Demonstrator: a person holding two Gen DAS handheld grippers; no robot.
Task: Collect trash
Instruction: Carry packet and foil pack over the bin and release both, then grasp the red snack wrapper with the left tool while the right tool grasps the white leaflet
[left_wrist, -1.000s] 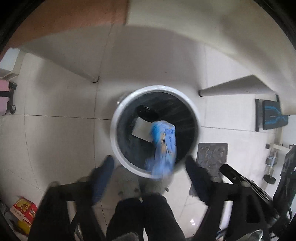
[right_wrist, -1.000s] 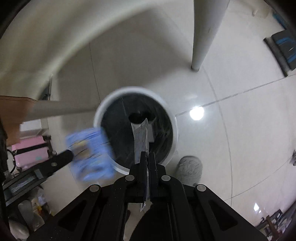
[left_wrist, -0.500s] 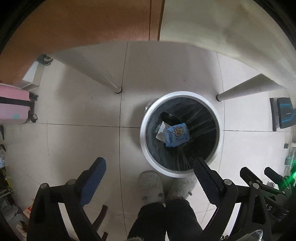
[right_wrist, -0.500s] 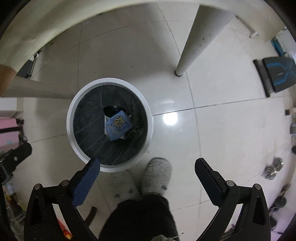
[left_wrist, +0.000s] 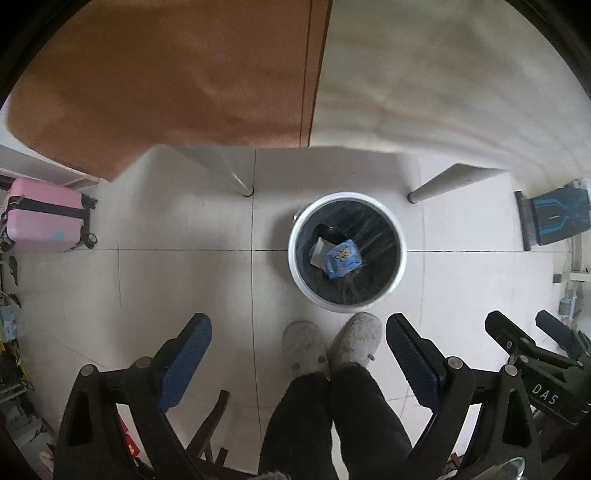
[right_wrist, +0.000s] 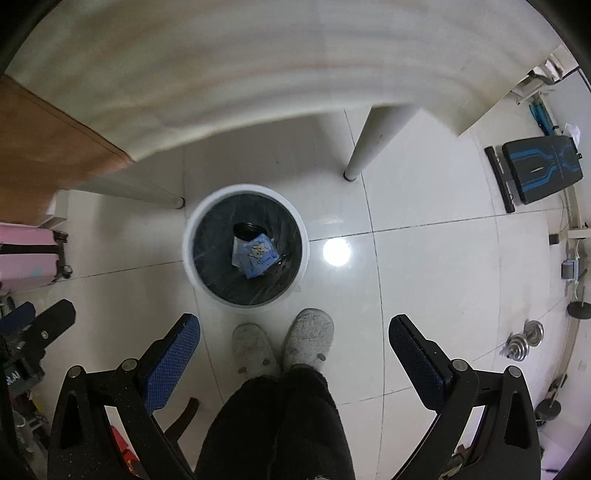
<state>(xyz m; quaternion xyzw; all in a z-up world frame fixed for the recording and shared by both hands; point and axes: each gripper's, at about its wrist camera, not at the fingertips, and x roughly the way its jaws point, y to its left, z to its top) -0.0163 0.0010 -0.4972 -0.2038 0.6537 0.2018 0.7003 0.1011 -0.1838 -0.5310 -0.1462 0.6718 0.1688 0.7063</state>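
A white round trash bin (left_wrist: 295, 269) with a dark liner stands on the tiled floor under a table; it also shows in the right wrist view (right_wrist: 189, 266). Inside lie a blue wrapper (left_wrist: 344, 257) (right_wrist: 258, 255), a pale wrapper (left_wrist: 318, 252) and a black round item (right_wrist: 247, 229). My left gripper (left_wrist: 298, 341) is open and empty, high above the floor, nearer to me than the bin. My right gripper (right_wrist: 294, 341) is open and empty too, held at a similar height. The right gripper's fingers (left_wrist: 517, 339) show at the right edge of the left wrist view.
The person's grey slippers (left_wrist: 332, 341) (right_wrist: 284, 343) stand just in front of the bin. White table legs (right_wrist: 373, 144) (left_wrist: 229, 173) flank it. A pink suitcase (left_wrist: 40, 216) is at left, a black and blue board (right_wrist: 541, 168) at right, dumbbells (right_wrist: 524, 338) lower right.
The left gripper dropped the blue wrapper and the right gripper opened and released the pale wrapper; both now lie in the bin. Both grippers have risen away from the bin.
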